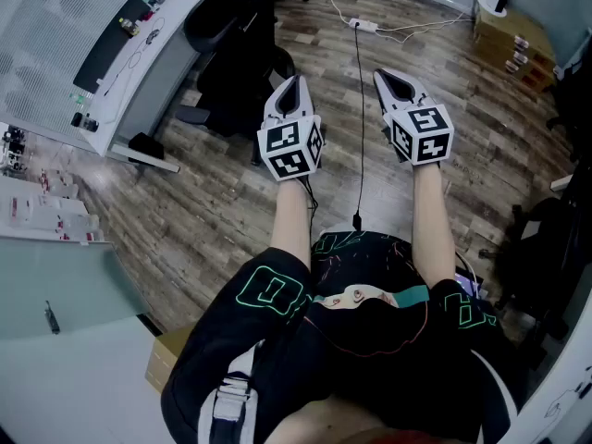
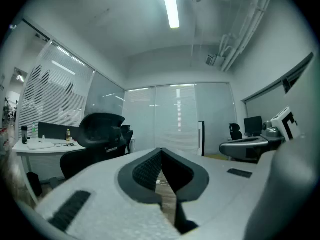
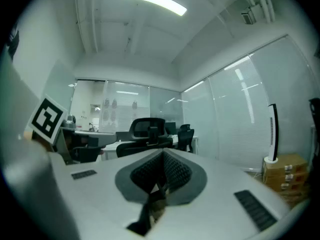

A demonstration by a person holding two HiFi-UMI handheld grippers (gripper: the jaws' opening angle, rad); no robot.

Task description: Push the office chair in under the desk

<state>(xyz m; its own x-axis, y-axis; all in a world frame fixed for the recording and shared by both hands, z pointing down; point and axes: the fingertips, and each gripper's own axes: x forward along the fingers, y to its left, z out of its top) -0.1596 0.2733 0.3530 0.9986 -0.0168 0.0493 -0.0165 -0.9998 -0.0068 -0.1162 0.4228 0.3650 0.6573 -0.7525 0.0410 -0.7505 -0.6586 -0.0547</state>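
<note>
Left tongs are closed tip to tip with nothing between them. Right tongs are likewise closed and empty. Both are held side by side above the floor, touching nothing. Chair stands ahead-left of the left tongs, just beside the table. Cable runs between the tongs.

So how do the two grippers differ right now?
In the head view, the left gripper overlaps the black office chair; the right gripper lies over bare wood floor. The left gripper is left of the black cable, the right gripper right of it. Both are shut and empty.
</note>
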